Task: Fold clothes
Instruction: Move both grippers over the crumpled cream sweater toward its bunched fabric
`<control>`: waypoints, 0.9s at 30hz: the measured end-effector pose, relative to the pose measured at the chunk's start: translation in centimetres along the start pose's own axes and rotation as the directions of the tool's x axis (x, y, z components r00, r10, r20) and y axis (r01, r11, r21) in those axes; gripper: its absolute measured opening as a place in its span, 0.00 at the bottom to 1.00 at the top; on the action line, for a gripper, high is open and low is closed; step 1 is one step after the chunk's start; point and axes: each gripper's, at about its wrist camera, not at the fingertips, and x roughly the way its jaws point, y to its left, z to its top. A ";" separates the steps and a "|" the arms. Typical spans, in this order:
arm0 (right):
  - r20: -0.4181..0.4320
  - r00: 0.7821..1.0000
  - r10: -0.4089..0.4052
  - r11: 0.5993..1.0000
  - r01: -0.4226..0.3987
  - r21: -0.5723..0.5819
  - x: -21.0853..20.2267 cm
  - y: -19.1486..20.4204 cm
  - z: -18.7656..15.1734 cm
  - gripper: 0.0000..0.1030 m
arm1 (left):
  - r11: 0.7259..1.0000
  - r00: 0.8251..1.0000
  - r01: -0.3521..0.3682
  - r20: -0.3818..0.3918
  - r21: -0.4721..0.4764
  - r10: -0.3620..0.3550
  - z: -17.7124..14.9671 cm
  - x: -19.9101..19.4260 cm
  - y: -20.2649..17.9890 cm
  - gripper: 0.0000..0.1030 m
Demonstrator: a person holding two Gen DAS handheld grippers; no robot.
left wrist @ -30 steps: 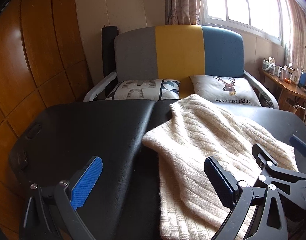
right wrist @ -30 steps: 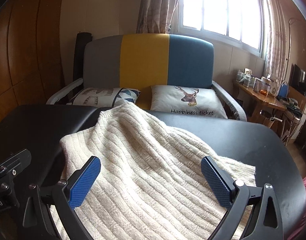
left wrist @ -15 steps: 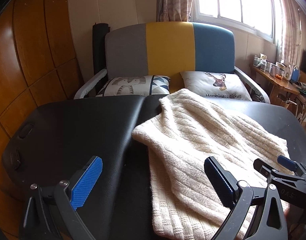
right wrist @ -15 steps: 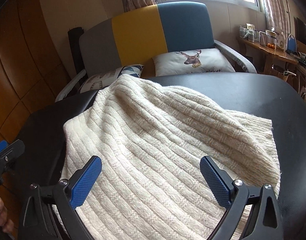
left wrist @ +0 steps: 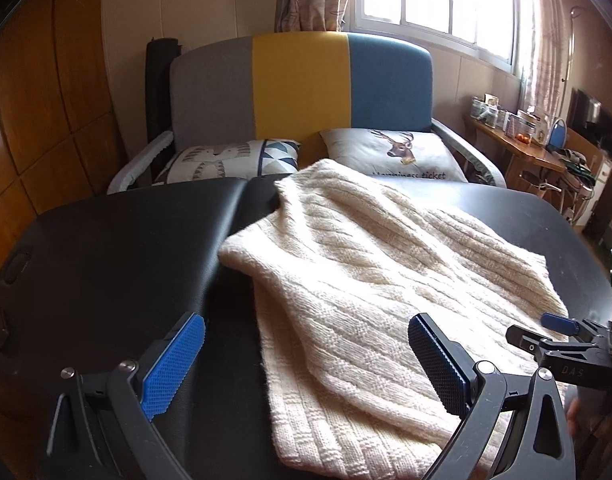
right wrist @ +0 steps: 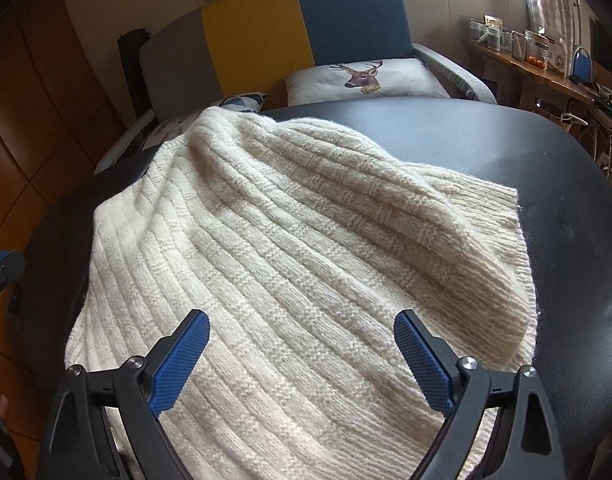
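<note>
A cream ribbed knit sweater (left wrist: pixel 370 280) (right wrist: pixel 290 248) lies partly folded on a black padded table (left wrist: pixel 106 264) (right wrist: pixel 566 184). A doubled flap rests over its near half. My left gripper (left wrist: pixel 306 356) hovers open above the sweater's near left edge, nothing between its blue pads. My right gripper (right wrist: pixel 302 356) is open too, held low over the middle of the sweater, pads apart and empty. The right gripper's tip (left wrist: pixel 558 324) shows at the right edge of the left wrist view. The left gripper's tip (right wrist: pixel 0 268) shows at the left edge of the right wrist view.
Behind the table stands a grey, yellow and blue sofa (left wrist: pixel 302 92) with a deer cushion (left wrist: pixel 390 152) and a patterned cushion (left wrist: pixel 230 160). Wood panelling (left wrist: pixel 46 100) lines the left wall. A cluttered wooden desk (left wrist: pixel 522 140) stands at the right under the window.
The right gripper has tilted down and moved closer over the sweater. The left gripper has drifted slightly; the sweater itself has not moved. Both stayed open.
</note>
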 end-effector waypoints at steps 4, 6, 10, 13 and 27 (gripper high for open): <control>-0.062 0.997 0.053 0.998 -0.054 -0.022 1.0 0.6 -0.6 0.81 | 0.997 0.996 0.072 -0.049 -0.022 -0.073 -1.2 1.3 0.6 1.00; -0.103 0.989 0.106 0.994 -0.110 -0.026 1.6 1.2 -0.9 0.78 | 0.995 0.992 0.094 -0.086 -0.037 -0.097 -2.2 2.1 1.2 1.00; -0.163 0.976 0.143 0.981 -0.161 -0.106 2.4 3.9 -1.5 0.77 | 0.986 0.977 0.116 -0.167 -0.117 -0.135 -4.4 3.5 4.4 1.00; -0.183 0.979 0.086 0.973 -0.122 -0.196 3.4 5.5 -2.2 0.78 | 0.973 0.966 0.137 -0.193 -0.185 -0.173 -5.7 3.9 7.1 1.00; -0.146 0.982 0.123 0.966 -0.152 -0.210 3.4 5.9 -2.1 0.84 | 0.922 0.908 0.268 -0.247 -0.280 -0.339 -8.5 4.7 6.4 0.95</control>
